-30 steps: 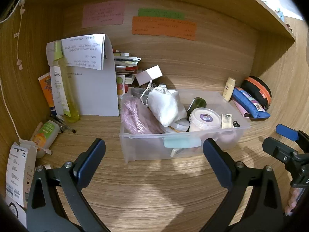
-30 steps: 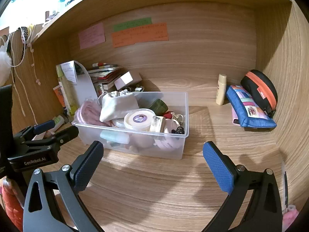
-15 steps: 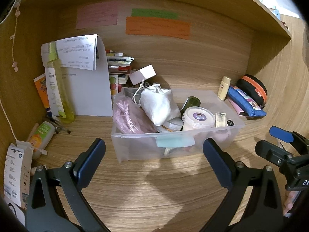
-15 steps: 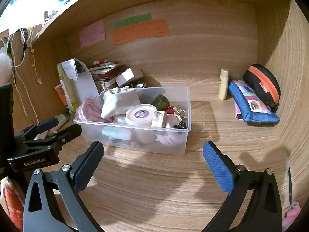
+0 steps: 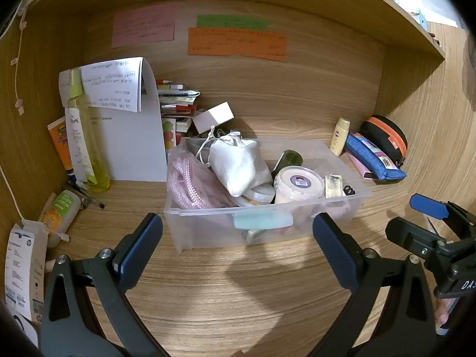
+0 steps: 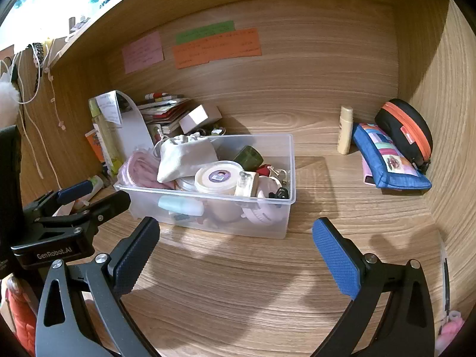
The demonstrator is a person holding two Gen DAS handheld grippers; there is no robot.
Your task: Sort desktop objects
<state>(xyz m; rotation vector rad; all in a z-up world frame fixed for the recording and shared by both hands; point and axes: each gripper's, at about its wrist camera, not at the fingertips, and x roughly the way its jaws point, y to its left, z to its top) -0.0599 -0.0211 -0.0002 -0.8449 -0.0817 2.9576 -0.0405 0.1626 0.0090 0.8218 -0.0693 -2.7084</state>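
Left wrist view alone shows the carton (image 5: 22, 270) left of the crosswise clear bin (image 5: 267, 196) (both grippers' jaws wide, empty).

writing on the pink note (image 5: 143, 25) and orange note (image 5: 237, 45) is too blurred to read, and the clear bin's (image 5: 267, 235) lower contents are smeared behind its frosted wall.

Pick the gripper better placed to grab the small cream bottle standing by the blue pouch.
Right. The cream bottle stands at the desk's right end beside the blue pouch; the open right gripper has bare desk before it, while the clear bin blocks the left gripper.
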